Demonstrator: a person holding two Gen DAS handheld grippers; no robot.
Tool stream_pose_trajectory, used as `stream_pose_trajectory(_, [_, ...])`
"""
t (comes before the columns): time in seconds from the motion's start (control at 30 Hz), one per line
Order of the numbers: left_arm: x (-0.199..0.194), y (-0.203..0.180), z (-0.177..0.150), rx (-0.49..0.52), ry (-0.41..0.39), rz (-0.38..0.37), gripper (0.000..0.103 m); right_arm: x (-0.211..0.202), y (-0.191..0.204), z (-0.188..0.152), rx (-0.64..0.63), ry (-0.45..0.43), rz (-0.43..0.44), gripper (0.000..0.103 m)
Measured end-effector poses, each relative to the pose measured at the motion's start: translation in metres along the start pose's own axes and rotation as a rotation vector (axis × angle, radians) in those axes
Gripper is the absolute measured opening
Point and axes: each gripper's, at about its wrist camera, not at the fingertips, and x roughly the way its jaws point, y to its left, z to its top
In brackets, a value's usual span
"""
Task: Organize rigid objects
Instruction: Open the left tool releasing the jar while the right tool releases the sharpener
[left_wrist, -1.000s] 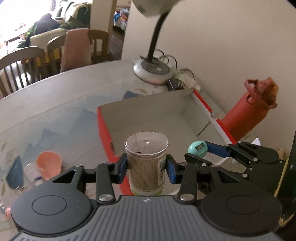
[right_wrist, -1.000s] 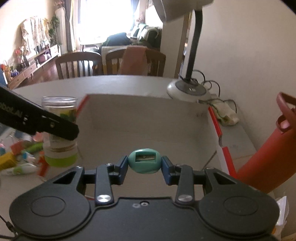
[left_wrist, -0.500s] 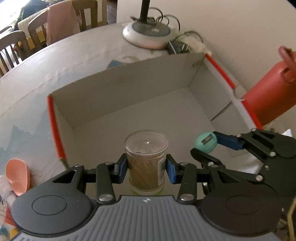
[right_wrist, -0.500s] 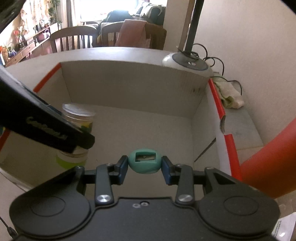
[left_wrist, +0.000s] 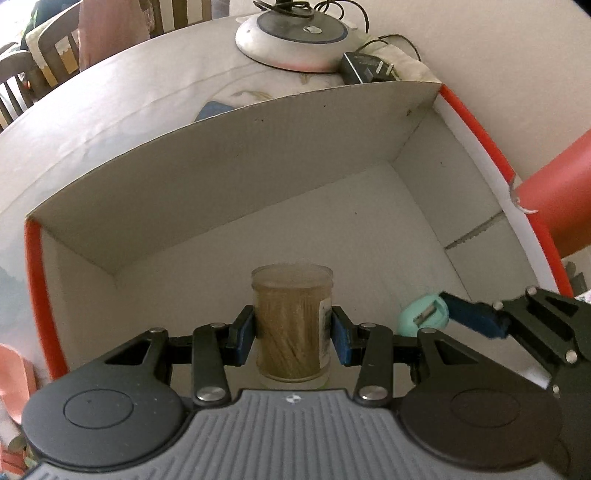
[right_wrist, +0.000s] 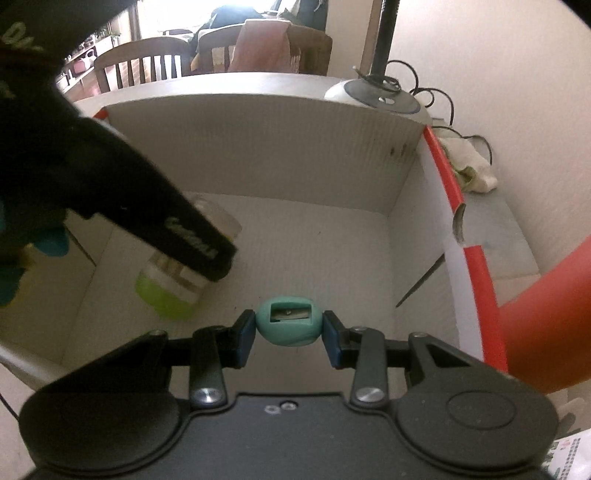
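My left gripper (left_wrist: 292, 334) is shut on a clear toothpick jar (left_wrist: 291, 325) with a green base and holds it inside the open cardboard box (left_wrist: 236, 155), low over the box floor. The jar also shows in the right wrist view (right_wrist: 173, 288), partly hidden by the left gripper's body. My right gripper (right_wrist: 289, 334) is shut on a teal egg-shaped pencil sharpener (right_wrist: 289, 325) over the box's near right part. In the left wrist view the sharpener (left_wrist: 424, 318) sits to the right of the jar.
A red bottle (right_wrist: 546, 302) leans just outside the box's right wall. A lamp base (left_wrist: 295, 40) with cables and a plug stands behind the box. A pink spoon (left_wrist: 14, 380) lies left of the box. Chairs stand beyond the table.
Both grippers have moved forward and down into the box with their objects. The jar and the sharpener now sit lower, near the box floor.
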Motion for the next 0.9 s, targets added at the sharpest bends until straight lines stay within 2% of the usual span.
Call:
stream_pose_trajectory(0.3, [0.019, 0.0, 0.006, -0.008, 0.03, 0.006, 0.042, 0.004, -0.003, 0.002, 0.003, 0.013, 0.004, 0.04])
stream_pose_trajectory(0.57, [0.013, 0.003, 0.001, -0.016, 0.012, 0.016, 0.043, 0.001, -0.006, -0.001, 0.018, -0.002, 0.01, 0.054])
stream_pose_trajectory(0.73, [-0.001, 0.007, -0.006, -0.02, -0.02, 0.027, 0.059, -0.006, -0.007, -0.002, 0.037, -0.025, 0.023, 0.059])
stream_pose_trajectory(0.9, [-0.019, 0.01, -0.015, -0.039, -0.057, 0.014, 0.059, -0.016, -0.005, -0.003, 0.047, -0.054, 0.036, 0.062])
